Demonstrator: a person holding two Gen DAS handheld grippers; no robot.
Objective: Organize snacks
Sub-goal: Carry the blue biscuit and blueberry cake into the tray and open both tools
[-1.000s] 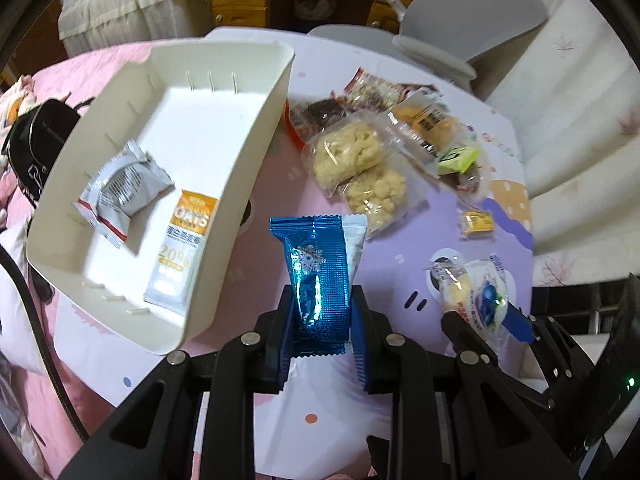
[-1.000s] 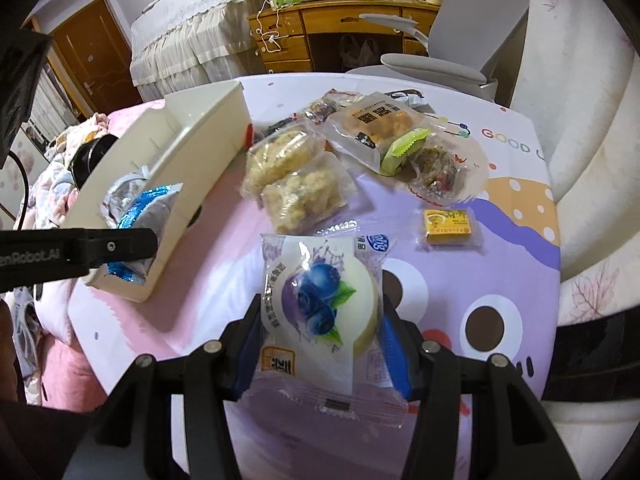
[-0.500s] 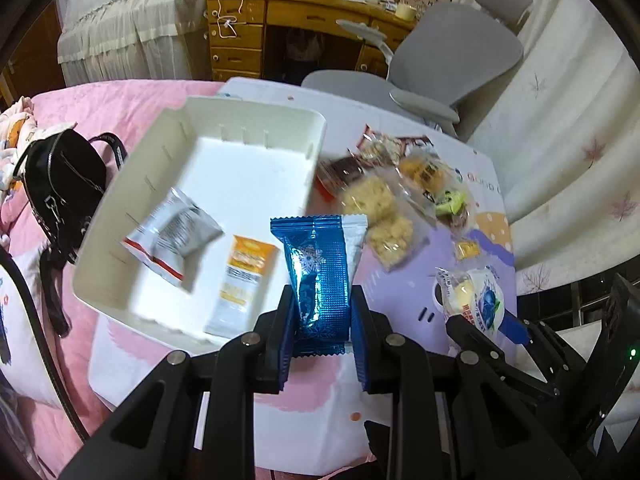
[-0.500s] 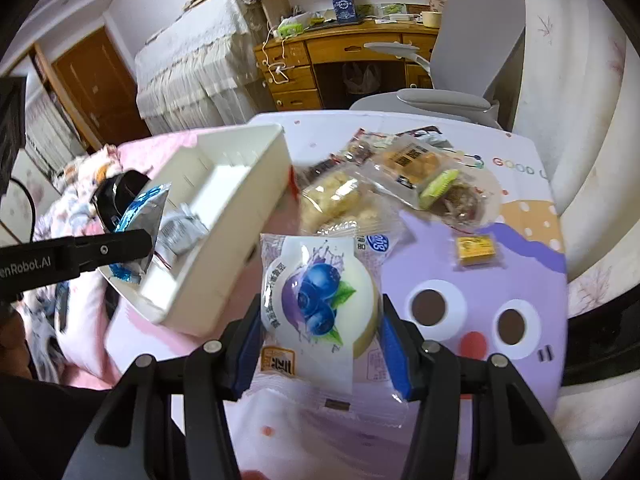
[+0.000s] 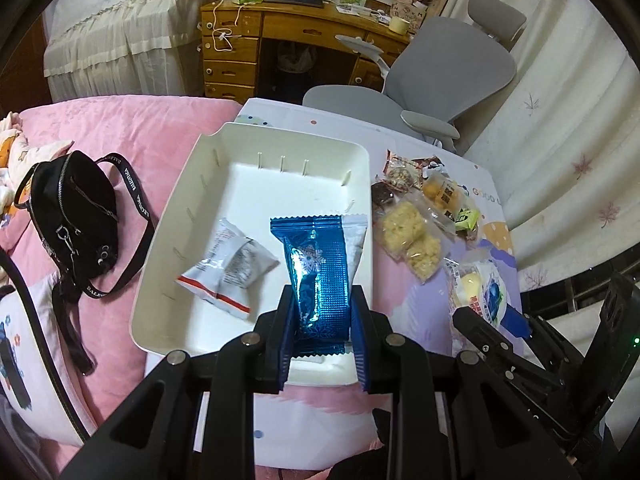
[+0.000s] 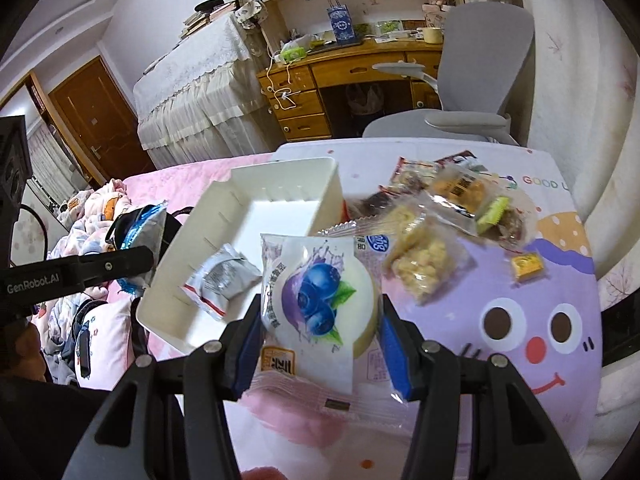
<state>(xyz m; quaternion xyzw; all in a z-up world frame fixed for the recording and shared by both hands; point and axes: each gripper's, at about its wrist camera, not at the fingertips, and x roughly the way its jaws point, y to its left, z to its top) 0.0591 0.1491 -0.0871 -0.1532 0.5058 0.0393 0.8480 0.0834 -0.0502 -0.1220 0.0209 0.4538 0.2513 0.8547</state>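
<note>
The blue packet (image 5: 322, 276) and the blueberry cake (image 6: 320, 300) are both higher above the worktop (image 6: 520, 360) than a second ago, and the packet now hangs over the white tray's (image 5: 362, 152) near right corner, so both look about to be dropped in beside the silver packet (image 5: 228, 266). The left fingers (image 5: 322, 332) are nearly closed, pinching the blue packet's lower end. The right fingers (image 6: 320, 336) sit half open around the cake; both tilt steeply down, the right just right of the tray.

Both wrist views look steeply down, sharing white tray (image 5: 168, 216) (image 6: 320, 184).
</note>
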